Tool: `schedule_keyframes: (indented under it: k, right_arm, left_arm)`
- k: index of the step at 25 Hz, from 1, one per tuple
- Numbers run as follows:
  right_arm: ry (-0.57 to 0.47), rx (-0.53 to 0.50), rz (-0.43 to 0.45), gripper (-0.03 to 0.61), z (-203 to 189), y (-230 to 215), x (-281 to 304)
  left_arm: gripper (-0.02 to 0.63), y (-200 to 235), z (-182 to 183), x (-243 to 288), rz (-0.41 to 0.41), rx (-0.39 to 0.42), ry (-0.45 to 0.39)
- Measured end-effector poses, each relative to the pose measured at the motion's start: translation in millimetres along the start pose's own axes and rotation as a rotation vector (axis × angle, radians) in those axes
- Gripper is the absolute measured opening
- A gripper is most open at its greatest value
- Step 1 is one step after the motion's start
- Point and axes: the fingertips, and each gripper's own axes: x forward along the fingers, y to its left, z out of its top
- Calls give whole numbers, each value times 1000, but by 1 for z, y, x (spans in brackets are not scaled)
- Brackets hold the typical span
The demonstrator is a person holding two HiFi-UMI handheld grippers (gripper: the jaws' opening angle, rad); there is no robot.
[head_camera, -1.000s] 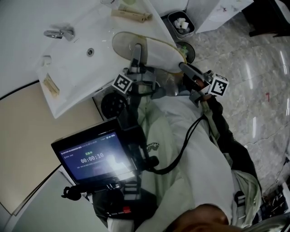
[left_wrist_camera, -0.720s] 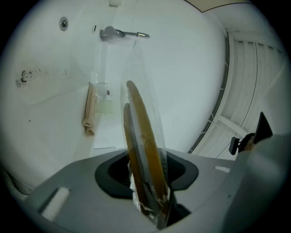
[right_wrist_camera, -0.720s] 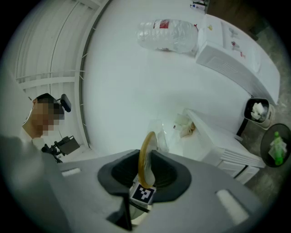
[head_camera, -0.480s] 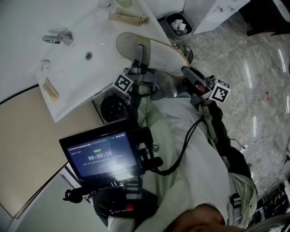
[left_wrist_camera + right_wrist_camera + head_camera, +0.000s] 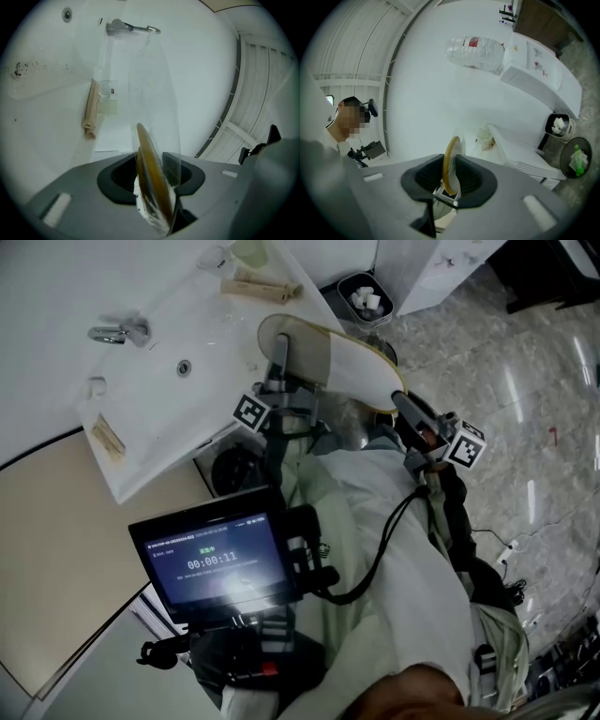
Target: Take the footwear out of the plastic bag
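I see the slipper [image 5: 342, 362], inside its clear plastic bag [image 5: 161, 84], held in the air just off the basin's [image 5: 141, 399] front corner. My left gripper [image 5: 279, 352] is clamped on the end nearer the basin, pinching film and tan sole together. My right gripper [image 5: 405, 409] nips the sole's rim at the end farther from the basin. Whether it catches film there too, I can't quite tell.

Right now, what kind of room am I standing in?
Most likely a bathroom: there is a white sink with a metal tap, and a small waste bin stands on a glossy marble-look floor.
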Motion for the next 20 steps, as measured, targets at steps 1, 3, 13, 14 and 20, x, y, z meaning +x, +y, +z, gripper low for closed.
schedule_keyframes:
  k: [1, 3, 13, 14, 20]
  right_arm:
    - [-10, -2, -5, 78, 2, 1, -4]
    - [-26, -3, -17, 78, 6, -1, -15]
    - [-108, 5, -40, 80, 12, -8, -54]
    - [-118, 8, -44, 80, 11, -7, -60]
    - [-128, -1, -103, 80, -5, 6, -97]
  left_arm:
    - [166, 3, 5, 0, 3, -12, -15]
    - [134, 10, 13, 1, 9, -33, -30]
    - [12, 74, 33, 14, 95, -77, 35]
    - [12, 80, 33, 14, 107, -79, 70]
    - [8, 110, 31, 19, 215, -49, 262]
